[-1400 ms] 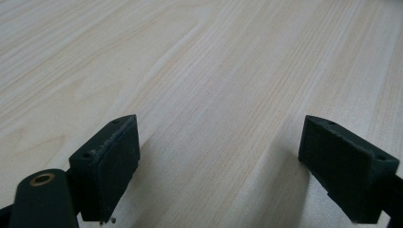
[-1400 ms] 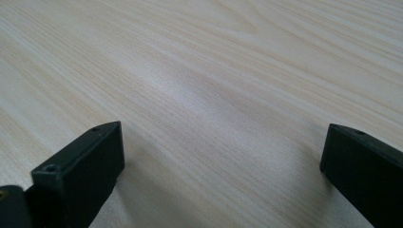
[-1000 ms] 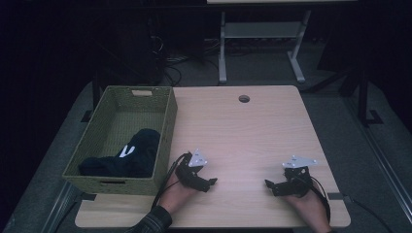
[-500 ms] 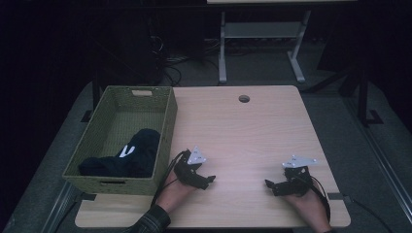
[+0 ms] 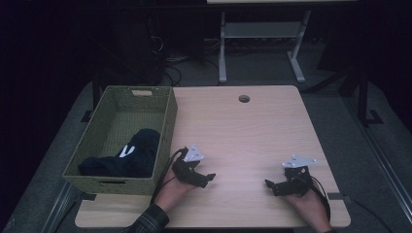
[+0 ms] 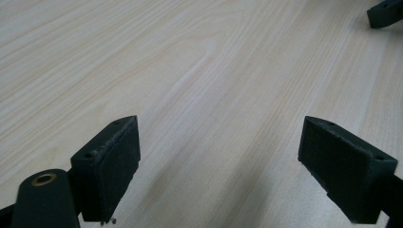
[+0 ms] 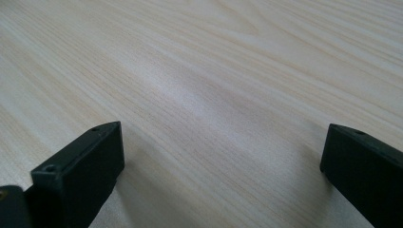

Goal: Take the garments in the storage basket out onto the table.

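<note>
A green woven basket [image 5: 165,121] stands at the table's left side with a dark garment [image 5: 131,158] bearing a small white mark lying in its near end. My left gripper [image 5: 206,178] rests low over the wood just right of the basket's near corner, open, with nothing between its pads [image 6: 111,164]. My right gripper [image 5: 270,187] sits near the front right of the table, also open and empty; its pads [image 7: 85,166] stand wide apart over bare wood. The tip of the right gripper [image 6: 385,12] peeks into the left gripper view's top right corner.
The light wooden table [image 5: 243,136] has a round cable hole [image 5: 244,98] near its far edge. Beyond it stands a white metal desk frame [image 5: 257,39] on a dark floor with cables. Dark mats flank the table.
The left gripper has shifted very slightly on the table; the right gripper and the basket's contents stay as they were.
</note>
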Demonstrator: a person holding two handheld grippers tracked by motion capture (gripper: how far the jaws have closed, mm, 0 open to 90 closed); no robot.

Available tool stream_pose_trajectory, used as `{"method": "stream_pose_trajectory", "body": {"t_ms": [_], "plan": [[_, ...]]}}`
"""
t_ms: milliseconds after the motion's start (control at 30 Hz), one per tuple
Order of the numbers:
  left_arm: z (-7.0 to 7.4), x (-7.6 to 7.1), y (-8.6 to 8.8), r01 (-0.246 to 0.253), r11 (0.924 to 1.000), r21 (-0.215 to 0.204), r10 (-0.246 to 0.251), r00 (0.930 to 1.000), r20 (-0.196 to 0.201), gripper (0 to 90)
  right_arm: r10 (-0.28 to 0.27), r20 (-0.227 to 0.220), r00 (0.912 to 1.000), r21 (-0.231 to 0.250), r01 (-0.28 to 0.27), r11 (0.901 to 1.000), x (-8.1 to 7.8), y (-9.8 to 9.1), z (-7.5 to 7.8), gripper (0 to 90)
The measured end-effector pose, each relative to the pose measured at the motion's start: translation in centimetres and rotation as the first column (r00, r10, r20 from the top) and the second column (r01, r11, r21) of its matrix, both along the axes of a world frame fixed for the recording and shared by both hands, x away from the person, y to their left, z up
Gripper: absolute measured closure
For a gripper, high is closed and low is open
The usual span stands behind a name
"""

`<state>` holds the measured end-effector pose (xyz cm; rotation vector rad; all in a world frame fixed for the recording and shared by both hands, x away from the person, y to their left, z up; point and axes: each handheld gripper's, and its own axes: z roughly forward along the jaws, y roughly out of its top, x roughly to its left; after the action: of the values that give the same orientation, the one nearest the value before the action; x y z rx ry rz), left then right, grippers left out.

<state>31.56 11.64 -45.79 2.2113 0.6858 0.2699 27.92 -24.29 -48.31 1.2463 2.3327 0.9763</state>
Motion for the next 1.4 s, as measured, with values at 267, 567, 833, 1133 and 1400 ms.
{"method": "stream_pose_trajectory", "body": {"t_ms": [267, 567, 833, 1133, 1400], "plan": [[0.3, 0.0, 0.0, 0.001, 0.9999, -0.011, -0.001, 1.0000, -0.009, 13.7, -0.001, -0.001, 1.0000, 0.001, 0.001, 1.0000, 0.0, 0.0, 0.0, 0.4], [1.0, 0.2, 0.1, 0.003, 0.9998, -0.020, -0.003, 1.0000, -0.006, 13.7, -0.001, 0.000, 1.0000, 0.001, 0.001, 1.0000, 0.0, 0.0, 0.0, 0.4], [1.4, 0.3, 0.2, 0.008, 0.9996, -0.029, -0.008, 0.9999, -0.010, 13.7, -0.001, 0.000, 1.0000, 0.000, 0.001, 1.0000, 0.0, 0.0, 0.0, 0.4], [2.0, 0.3, 0.3, -0.001, 0.9981, -0.061, -0.001, 0.9997, -0.023, 13.7, -0.001, 0.000, 1.0000, 0.000, 0.001, 1.0000, 0.0, 0.0, 0.0, 0.4], [2.7, 0.2, 0.3, 0.007, 0.9985, -0.054, -0.009, 0.9997, -0.021, 13.7, -0.001, -0.001, 1.0000, 0.001, 0.001, 1.0000, 0.0, 0.0, 0.0, 0.4]]}}
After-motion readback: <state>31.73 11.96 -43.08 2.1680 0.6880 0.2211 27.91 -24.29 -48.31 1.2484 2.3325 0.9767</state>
